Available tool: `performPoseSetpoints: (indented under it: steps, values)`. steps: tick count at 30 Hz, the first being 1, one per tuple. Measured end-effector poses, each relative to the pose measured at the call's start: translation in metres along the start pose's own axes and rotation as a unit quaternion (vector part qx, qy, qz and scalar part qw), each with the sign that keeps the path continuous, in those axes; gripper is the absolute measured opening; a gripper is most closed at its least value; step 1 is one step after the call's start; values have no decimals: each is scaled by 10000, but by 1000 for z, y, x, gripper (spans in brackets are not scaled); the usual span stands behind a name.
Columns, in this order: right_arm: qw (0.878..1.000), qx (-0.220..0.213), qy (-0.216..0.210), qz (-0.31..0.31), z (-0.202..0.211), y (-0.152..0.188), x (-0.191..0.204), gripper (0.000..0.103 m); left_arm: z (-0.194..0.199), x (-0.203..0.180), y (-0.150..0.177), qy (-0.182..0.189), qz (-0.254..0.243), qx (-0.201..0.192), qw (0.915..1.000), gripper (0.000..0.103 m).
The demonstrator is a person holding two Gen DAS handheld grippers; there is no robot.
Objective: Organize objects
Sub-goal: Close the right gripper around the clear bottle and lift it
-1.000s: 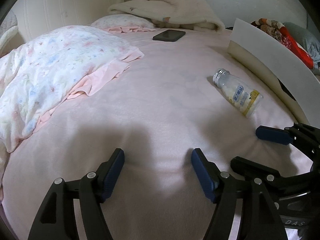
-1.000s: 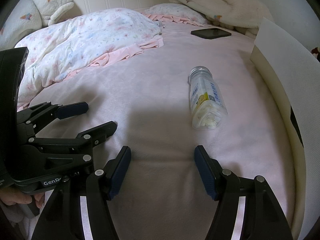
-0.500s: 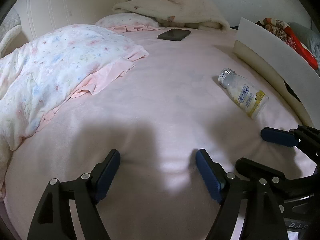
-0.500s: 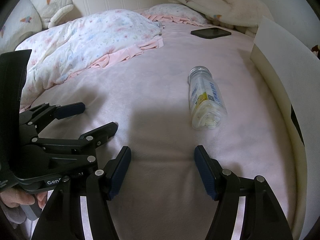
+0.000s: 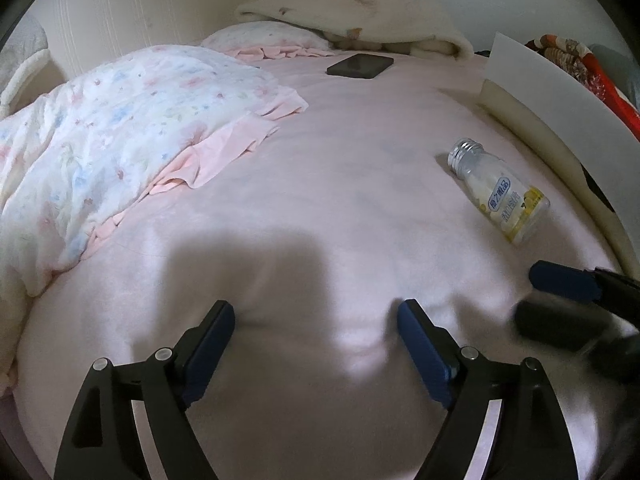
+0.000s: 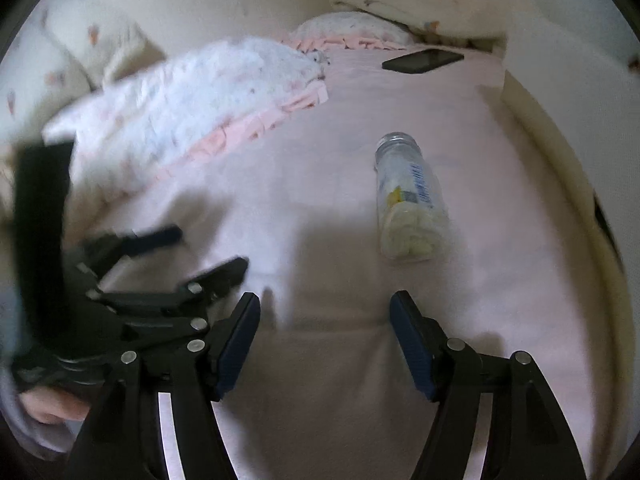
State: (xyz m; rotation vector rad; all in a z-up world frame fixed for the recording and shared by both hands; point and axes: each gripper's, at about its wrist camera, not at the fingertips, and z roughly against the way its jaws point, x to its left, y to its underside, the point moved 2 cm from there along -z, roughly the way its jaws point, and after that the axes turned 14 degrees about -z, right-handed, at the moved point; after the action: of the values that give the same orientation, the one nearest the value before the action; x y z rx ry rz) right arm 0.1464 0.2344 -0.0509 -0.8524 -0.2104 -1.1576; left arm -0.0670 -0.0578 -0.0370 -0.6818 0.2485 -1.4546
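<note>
A clear plastic bottle (image 5: 500,192) with a silver cap and a yellow and blue label lies on its side on the pink bed sheet (image 5: 340,184). It also shows in the right wrist view (image 6: 408,200), straight ahead of my right gripper (image 6: 324,308). My right gripper is open and empty, short of the bottle. My left gripper (image 5: 316,316) is open and empty over bare sheet, left of the bottle. A black phone (image 5: 360,66) lies flat near the head of the bed and shows in the right wrist view (image 6: 424,60) too.
A floral quilt (image 5: 120,132) with a pink frill covers the left side. A pillow (image 5: 268,38) and a cream blanket (image 5: 360,12) lie at the head. A white board (image 5: 560,100) stands along the right edge, with colourful cloth (image 5: 576,60) behind it.
Both grippers have lifted and moved forward a little over the bed. The right wrist view is now blurred from motion. The bottle and the phone have not moved.
</note>
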Motion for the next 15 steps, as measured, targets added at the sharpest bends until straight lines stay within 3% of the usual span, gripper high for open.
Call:
performPoseSetpoints:
  steps: [2, 5, 8, 12, 15]
  values:
    - [9921, 35, -1004, -748, 7, -11, -27, 71, 1, -2, 0, -91, -16, 10, 10000, 84]
    - [9660, -273, -2119, -1457, 17, -20, -51, 71, 2, -3, 0, -154, -53, 5, 9999, 84]
    - [9689, -225, -1968, -1481, 16, -24, -46, 71, 1, 0, 0, -68, 14, 17, 10000, 84]
    - [9858, -340, -778, -1452, 7, -27, -20, 71, 0, 3, 1, 67, 118, 20, 9999, 84]
    - [9903, -377, -359, -1288, 5, -26, -5, 71, 0, 3, 1, 62, 112, 18, 9999, 84]
